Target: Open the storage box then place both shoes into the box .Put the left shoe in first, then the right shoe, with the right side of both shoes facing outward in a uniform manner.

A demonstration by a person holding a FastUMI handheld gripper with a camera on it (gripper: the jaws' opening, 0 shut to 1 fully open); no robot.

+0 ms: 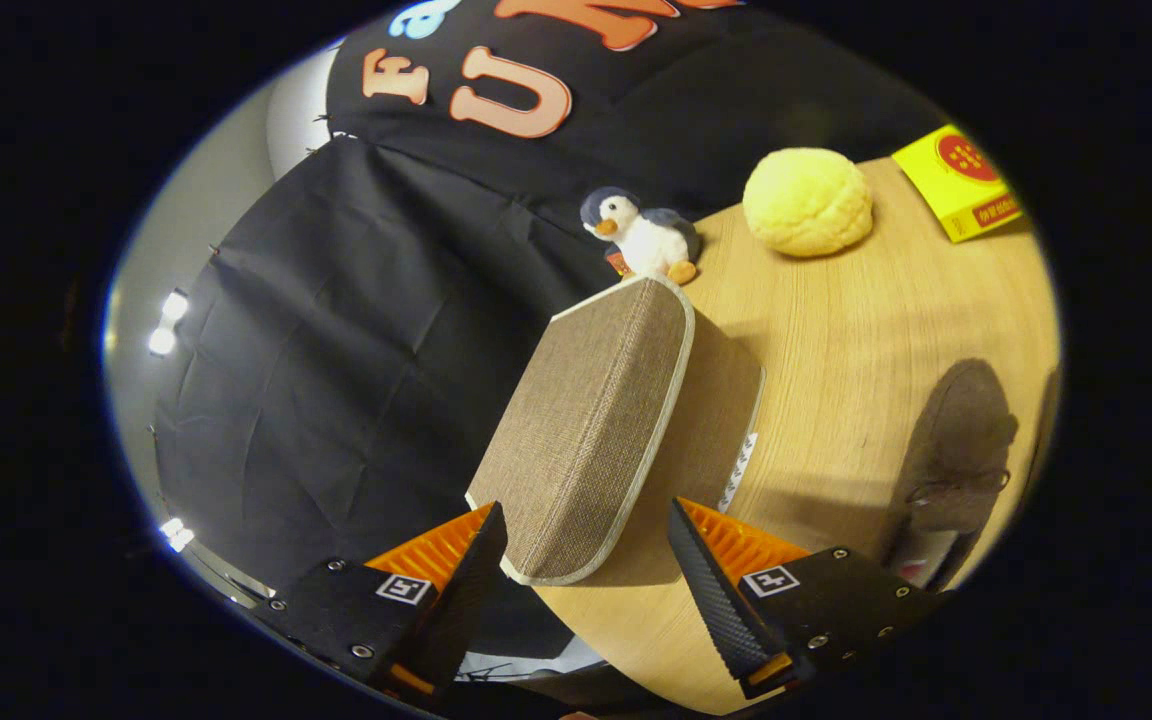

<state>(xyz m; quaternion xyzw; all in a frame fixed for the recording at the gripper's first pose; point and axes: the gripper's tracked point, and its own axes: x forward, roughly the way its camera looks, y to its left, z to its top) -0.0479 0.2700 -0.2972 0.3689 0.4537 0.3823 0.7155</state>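
Note:
A brown fabric storage box (711, 395) with a pale-trimmed lid (586, 430) stands on the wooden table (836, 330), near the table's edge. The lid lies on the box. My gripper (586, 508) is open, and the lid's near corner sits between the two fingers; neither finger clearly presses on it. A brown lace-up shoe (956, 450) lies on the table beside the box, off to the side of one finger (711, 580). A dark sliver just past the shoe may be the second shoe; I cannot tell.
Beyond the box a small plush penguin (646, 240) stands at the table's far edge, with a round yellow bun-shaped thing (808, 200) and a yellow carton (956, 180) farther along. Black cloth hangs past the table's edge. Bright lamps (166, 325) shine beyond the cloth.

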